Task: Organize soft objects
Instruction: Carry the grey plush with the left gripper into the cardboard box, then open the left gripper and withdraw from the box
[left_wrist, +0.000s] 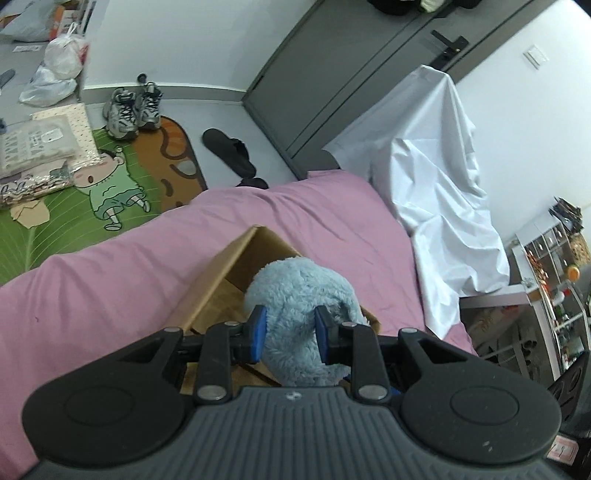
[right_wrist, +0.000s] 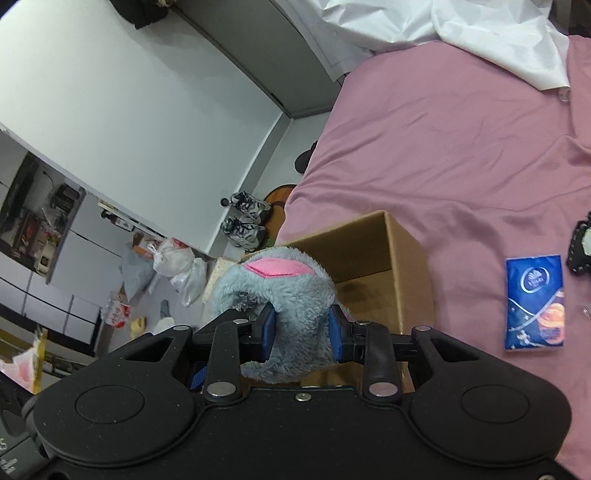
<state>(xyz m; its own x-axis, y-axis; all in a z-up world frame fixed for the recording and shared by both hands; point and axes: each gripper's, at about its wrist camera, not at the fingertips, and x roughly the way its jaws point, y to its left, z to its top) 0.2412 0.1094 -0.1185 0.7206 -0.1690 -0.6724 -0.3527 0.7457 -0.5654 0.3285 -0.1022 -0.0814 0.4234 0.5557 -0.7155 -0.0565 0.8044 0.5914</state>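
Left gripper (left_wrist: 290, 334): blue pads pressed into a fold of pale blue plush toy (left_wrist: 303, 295), clamped on it.

Right gripper (right_wrist: 302, 330): likewise closed on the same plush toy (right_wrist: 280, 295), at a part bearing a pink felt patch (right_wrist: 275, 268), probably an ear lining.

Plush toy: held between both grippers, above the open cardboard box (left_wrist: 236, 266), not yet resting inside so far as can be judged. Handling, by estimate: light, limp, thick-piled; it squashes under the pads and sags where unsupported. Grip on a bunched fold seems secure; thin edges would likely slip.

Cardboard box (right_wrist: 391, 251): stands on the pink bedsheet (left_wrist: 110, 280), flaps open; interior mostly hidden behind the toy.

Blue tissue pack (right_wrist: 535, 302): lies flat on the sheet, apart from the box. A dark item (right_wrist: 581, 245) beyond it is cut off by the frame edge; unidentifiable.

White sheet (left_wrist: 443, 184): draped at the bed's far side.

Toy's overall shape, face and lower half: concealed by gripper bodies.
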